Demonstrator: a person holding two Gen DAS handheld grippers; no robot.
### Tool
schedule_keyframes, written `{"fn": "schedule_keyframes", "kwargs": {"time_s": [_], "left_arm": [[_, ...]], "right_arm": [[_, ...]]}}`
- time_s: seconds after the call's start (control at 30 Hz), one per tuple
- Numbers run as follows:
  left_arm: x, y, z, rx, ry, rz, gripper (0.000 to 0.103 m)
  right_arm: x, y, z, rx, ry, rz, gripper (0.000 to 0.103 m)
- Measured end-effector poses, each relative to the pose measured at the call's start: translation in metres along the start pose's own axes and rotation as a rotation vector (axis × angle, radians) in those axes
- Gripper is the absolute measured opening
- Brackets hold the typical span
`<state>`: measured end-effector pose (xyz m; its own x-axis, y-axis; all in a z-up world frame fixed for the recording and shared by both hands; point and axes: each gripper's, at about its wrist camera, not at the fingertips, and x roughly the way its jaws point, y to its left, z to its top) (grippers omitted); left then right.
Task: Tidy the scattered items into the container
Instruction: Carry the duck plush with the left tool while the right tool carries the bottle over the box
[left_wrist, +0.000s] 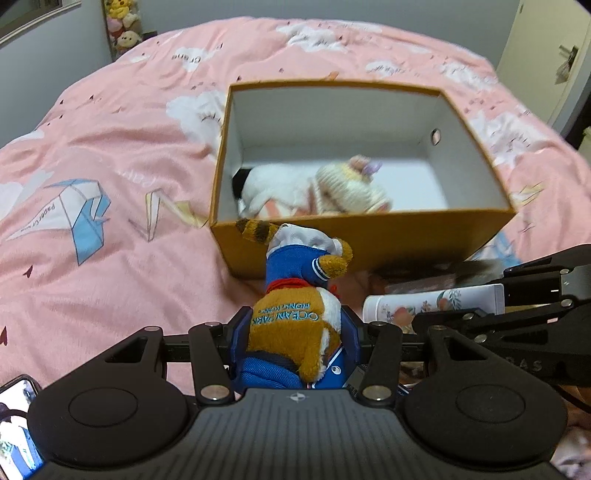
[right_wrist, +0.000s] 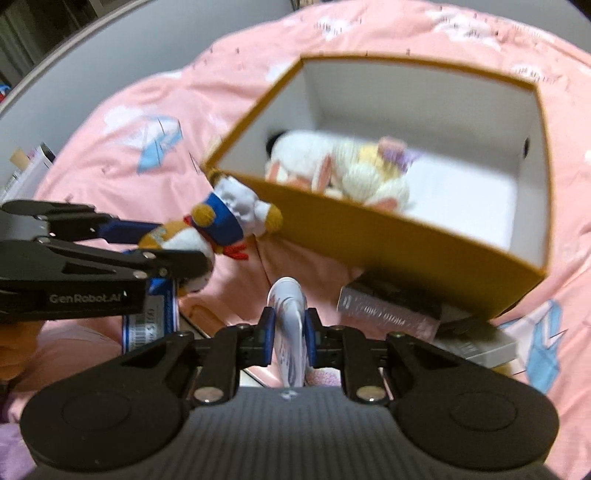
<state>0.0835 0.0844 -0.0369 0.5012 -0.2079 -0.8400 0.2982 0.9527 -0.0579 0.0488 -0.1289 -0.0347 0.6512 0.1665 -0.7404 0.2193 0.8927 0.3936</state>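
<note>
An open yellow box (left_wrist: 369, 236) with white inside stands on the pink bed; it also shows in the right wrist view (right_wrist: 406, 251). Inside lie a white plush (left_wrist: 273, 184) and a cream knitted doll (left_wrist: 351, 188). My left gripper (left_wrist: 295, 332) is shut on a brown plush toy in a blue sailor suit (left_wrist: 295, 295), held just in front of the box's near wall; it also shows in the right wrist view (right_wrist: 221, 225). My right gripper (right_wrist: 288, 332) is shut on a white floral tube (right_wrist: 290, 325), below the box; the tube also shows in the left wrist view (left_wrist: 436, 304).
The pink bedspread (left_wrist: 110, 147) surrounds the box. Grey and dark flat boxes (right_wrist: 391, 310) lie against the box's near wall on the right. Plush toys (left_wrist: 122, 26) stand on a shelf at the far left, and a door (left_wrist: 546, 55) is at the far right.
</note>
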Motion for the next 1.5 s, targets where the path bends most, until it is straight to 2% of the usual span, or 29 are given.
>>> {"fn": "schedule_keyframes", "kwargs": {"time_s": [0.17, 0.33, 0.53, 0.67, 0.83, 1.03, 1.17, 1.3, 1.5], "left_arm": [[-0.019, -0.006, 0.010, 0.027, -0.056, -0.031, 0.057], [-0.033, -0.009, 0.029, 0.033, -0.098, -0.095, 0.057], [-0.033, -0.015, 0.063, 0.058, -0.151, -0.150, 0.057], [-0.014, -0.020, 0.085, 0.049, -0.155, -0.192, 0.057], [0.017, -0.037, 0.107, 0.085, -0.169, -0.238, 0.057], [0.058, -0.058, 0.125, 0.142, -0.144, -0.236, 0.057], [0.085, -0.069, 0.120, 0.187, -0.093, -0.222, 0.057], [0.105, -0.078, 0.110, 0.233, -0.075, -0.190, 0.057], [0.118, -0.095, 0.101, 0.332, -0.093, -0.163, 0.057]], "right_arm": [[-0.035, -0.002, 0.007, -0.005, -0.084, -0.006, 0.018], [-0.070, -0.001, 0.021, -0.037, -0.172, -0.031, 0.018], [-0.092, -0.019, 0.048, -0.056, -0.258, -0.101, 0.018], [-0.082, -0.042, 0.065, -0.010, -0.243, -0.152, 0.018], [-0.065, -0.065, 0.076, 0.029, -0.206, -0.182, 0.018], [-0.049, -0.075, 0.088, 0.003, -0.172, -0.218, 0.018], [-0.041, -0.081, 0.093, -0.045, -0.155, -0.263, 0.018], [-0.034, -0.087, 0.097, -0.066, -0.131, -0.259, 0.018], [-0.020, -0.091, 0.099, -0.070, -0.102, -0.245, 0.018]]}}
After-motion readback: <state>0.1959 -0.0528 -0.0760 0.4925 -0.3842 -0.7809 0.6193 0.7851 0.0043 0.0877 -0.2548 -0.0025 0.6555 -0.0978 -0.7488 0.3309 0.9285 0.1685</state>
